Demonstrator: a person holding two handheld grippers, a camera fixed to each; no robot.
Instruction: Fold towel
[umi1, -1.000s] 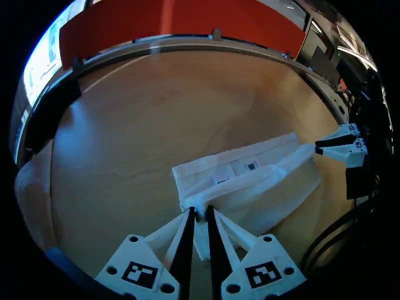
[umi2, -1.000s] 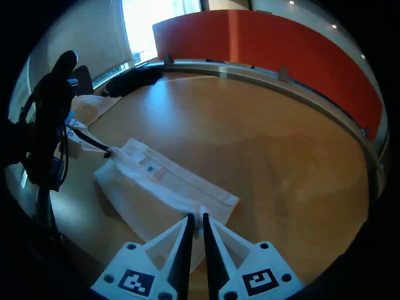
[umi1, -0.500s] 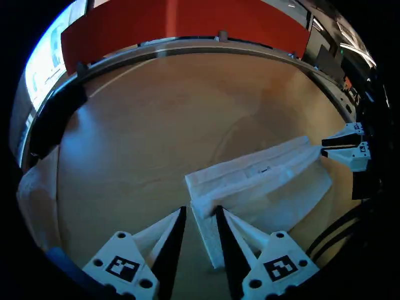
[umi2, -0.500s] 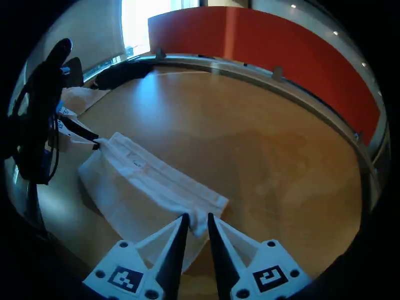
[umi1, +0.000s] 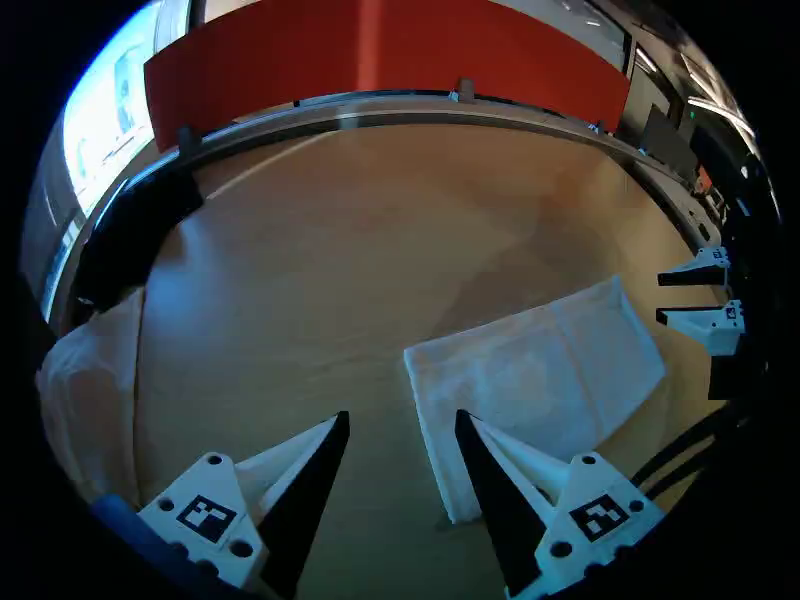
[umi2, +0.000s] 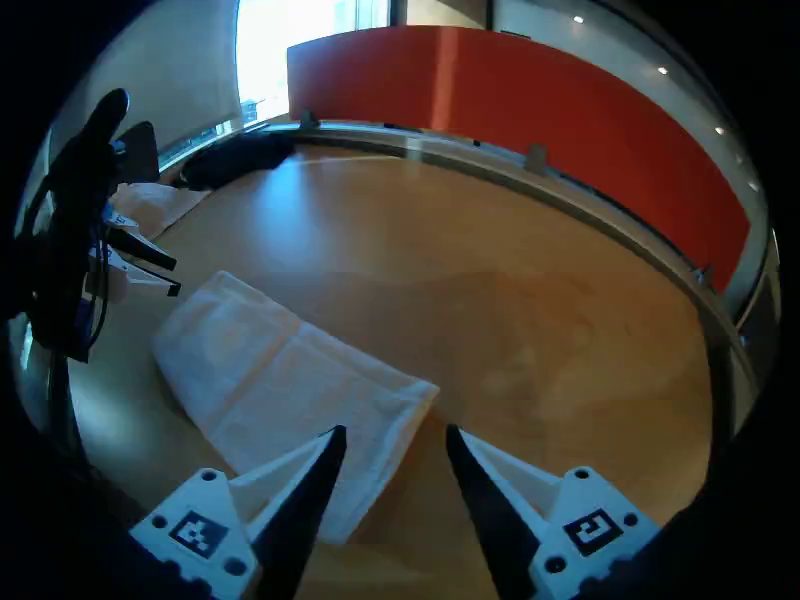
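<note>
The towel (umi1: 540, 375) lies flat on the wooden surface (umi1: 300, 270) as a tidy oblong, apparently doubled over, with its edges roughly lined up. In the left gripper view it sits in the lower right of the frame. In the right gripper view it sits in the lower left, one short end close to the camera.

The left gripper (umi1: 400, 415) has its jaws wide apart, with nothing between them but bare wood and one corner of the cloth just beyond the tips. The right gripper (umi2: 395, 430) also has its jaws apart and empty, over the near short end of the cloth. At the right edge of the left gripper view the right gripper is seen from the side, its two fingers spread and just off the far short end. Neither holds the cloth.

A second pale cloth (umi1: 80, 400) sits at the left edge of the left gripper view, well apart from the towel, with a dark bundle (umi1: 130, 235) above it. A red panel (umi1: 380, 50) runs along the top of the frame.

As I read it, one fold is laid down and the hands are between grasps. If another fold is wanted, each gripper needs to come down on a corner of one short end, pinch every layer together, then lift and carry that end over to meet the other without dragging the bottom layer askew
</note>
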